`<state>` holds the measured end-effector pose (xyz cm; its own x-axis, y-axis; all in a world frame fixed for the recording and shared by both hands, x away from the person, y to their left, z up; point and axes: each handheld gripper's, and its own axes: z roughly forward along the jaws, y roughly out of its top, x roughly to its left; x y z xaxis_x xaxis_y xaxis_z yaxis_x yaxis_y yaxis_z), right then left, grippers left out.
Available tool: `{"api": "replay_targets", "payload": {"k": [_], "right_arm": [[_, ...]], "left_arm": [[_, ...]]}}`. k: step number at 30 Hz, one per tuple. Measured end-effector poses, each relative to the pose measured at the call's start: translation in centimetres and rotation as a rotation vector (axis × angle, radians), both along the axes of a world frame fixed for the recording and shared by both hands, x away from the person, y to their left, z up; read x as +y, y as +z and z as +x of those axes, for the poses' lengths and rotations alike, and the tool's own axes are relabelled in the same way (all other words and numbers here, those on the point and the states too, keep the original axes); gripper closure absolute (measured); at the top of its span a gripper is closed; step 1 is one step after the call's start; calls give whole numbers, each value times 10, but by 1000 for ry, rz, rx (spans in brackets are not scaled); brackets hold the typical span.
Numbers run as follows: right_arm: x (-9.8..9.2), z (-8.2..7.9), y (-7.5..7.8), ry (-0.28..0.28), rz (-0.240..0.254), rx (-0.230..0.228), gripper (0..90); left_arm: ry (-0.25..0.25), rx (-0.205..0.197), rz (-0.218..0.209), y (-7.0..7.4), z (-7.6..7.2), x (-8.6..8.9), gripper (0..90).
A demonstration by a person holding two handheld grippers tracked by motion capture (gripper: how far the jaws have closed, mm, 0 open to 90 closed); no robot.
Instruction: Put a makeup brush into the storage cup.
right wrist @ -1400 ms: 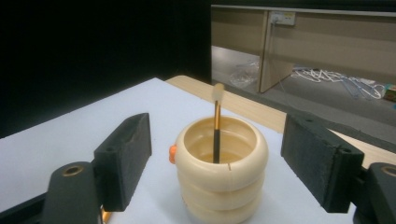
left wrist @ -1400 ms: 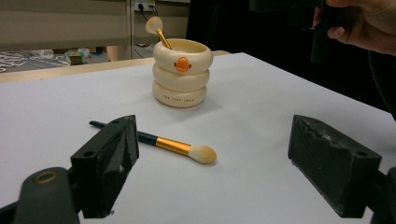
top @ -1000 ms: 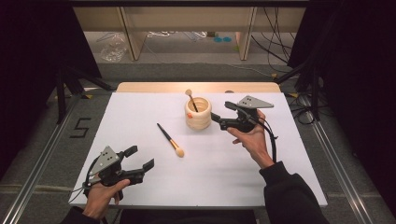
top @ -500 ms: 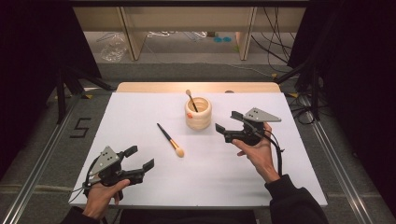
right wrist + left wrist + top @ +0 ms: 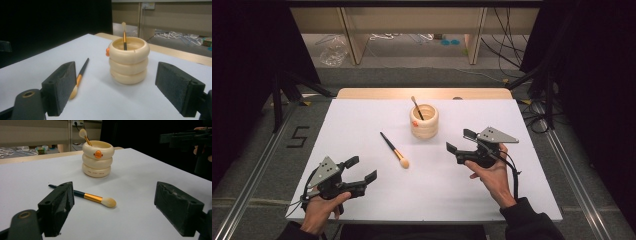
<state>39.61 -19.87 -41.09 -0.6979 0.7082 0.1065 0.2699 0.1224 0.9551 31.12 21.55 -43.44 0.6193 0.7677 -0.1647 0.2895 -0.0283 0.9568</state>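
Note:
A cream ringed cup [image 5: 424, 121] [image 5: 98, 158] [image 5: 129, 61] with an orange beak stands at the table's far middle, and one brush [image 5: 416, 106] [image 5: 124, 35] leans inside it. A second brush [image 5: 393, 149] [image 5: 92, 197] [image 5: 80, 75] with a dark handle and gold ferrule lies flat, left of the cup. My right gripper [image 5: 460, 140] [image 5: 122, 90] hovers right of the cup and faces it. Its jaws have just been opening and nothing is between them. My left gripper [image 5: 362, 168] [image 5: 117, 210] rests open and empty near the front left edge, aimed at the lying brush.
The white table top [image 5: 362, 115] has a wooden strip [image 5: 422, 93] along its far edge. Metal rails [image 5: 254, 175] run along both sides. Beyond the table, shelving legs and cables [image 5: 392, 37] lie on the floor.
My right gripper has drawn back from beside the cup, toward the near right and slightly lower. The left gripper, cup and brushes have stayed put.

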Motion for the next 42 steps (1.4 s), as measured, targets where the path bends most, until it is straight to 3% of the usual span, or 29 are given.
{"api": "replay_targets", "payload": {"k": [10,12,28,42], "right_arm": [[-10,-13,-6,-16,-3,5,189],[-10,-15,-6,-8,15,6,190],[-11,-33,-11,4,-11,9,185],[-13,-37,-14,3,-10,7,186]], "left_arm": [[3,5,1,0,0,0,159],[4,3,0,0,0,0,159],[13,4,-2,0,-2,2,160],[11,6,4,0,-1,2,160]]}}
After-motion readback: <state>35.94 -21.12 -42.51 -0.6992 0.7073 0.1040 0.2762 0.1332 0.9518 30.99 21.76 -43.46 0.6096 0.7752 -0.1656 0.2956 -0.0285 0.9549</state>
